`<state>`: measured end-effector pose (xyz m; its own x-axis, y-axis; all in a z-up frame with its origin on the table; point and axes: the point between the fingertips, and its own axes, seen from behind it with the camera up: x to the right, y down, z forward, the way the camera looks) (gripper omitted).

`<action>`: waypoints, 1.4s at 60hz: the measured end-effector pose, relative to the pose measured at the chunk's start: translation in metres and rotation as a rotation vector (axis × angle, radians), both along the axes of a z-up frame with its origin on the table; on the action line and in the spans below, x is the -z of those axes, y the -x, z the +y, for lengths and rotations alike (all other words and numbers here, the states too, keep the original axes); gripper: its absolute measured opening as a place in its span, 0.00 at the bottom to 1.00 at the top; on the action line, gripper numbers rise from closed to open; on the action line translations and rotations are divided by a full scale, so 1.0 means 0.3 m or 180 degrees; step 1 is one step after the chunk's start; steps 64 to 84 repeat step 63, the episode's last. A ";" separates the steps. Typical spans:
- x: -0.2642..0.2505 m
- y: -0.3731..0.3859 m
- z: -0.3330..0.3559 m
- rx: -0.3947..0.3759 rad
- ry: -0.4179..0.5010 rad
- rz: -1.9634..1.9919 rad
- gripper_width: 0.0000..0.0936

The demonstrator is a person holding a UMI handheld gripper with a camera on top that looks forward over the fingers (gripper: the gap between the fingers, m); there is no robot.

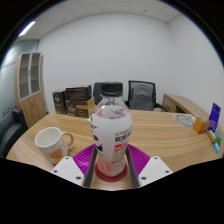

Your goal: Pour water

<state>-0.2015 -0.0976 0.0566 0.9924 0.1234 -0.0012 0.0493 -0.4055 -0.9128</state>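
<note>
clearly the bottle (110,135) stands upright between the fingers, both pads (85,158) pressing its sides, so the gripper (110,165) holds it; the mug (52,143) sits left, near the table's (165,135) front edge.

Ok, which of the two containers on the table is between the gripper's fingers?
The bottle, clear with a white label, gripped between the fingers. The white mug stands apart to its left, on the table.
</note>
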 end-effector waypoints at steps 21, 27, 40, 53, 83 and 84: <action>-0.243 -0.043 -0.333 0.0354 0.0384 -0.0190 0.92; -0.326 -0.019 -0.450 0.0407 0.0401 -0.0237 0.92; -0.445 0.033 -0.621 0.0515 0.0412 -0.0165 0.91; -0.467 0.048 -0.690 0.0565 0.0443 -0.0177 0.92; -0.482 0.051 -0.693 0.0569 0.0441 -0.0182 0.92; -0.482 0.051 -0.693 0.0569 0.0441 -0.0182 0.92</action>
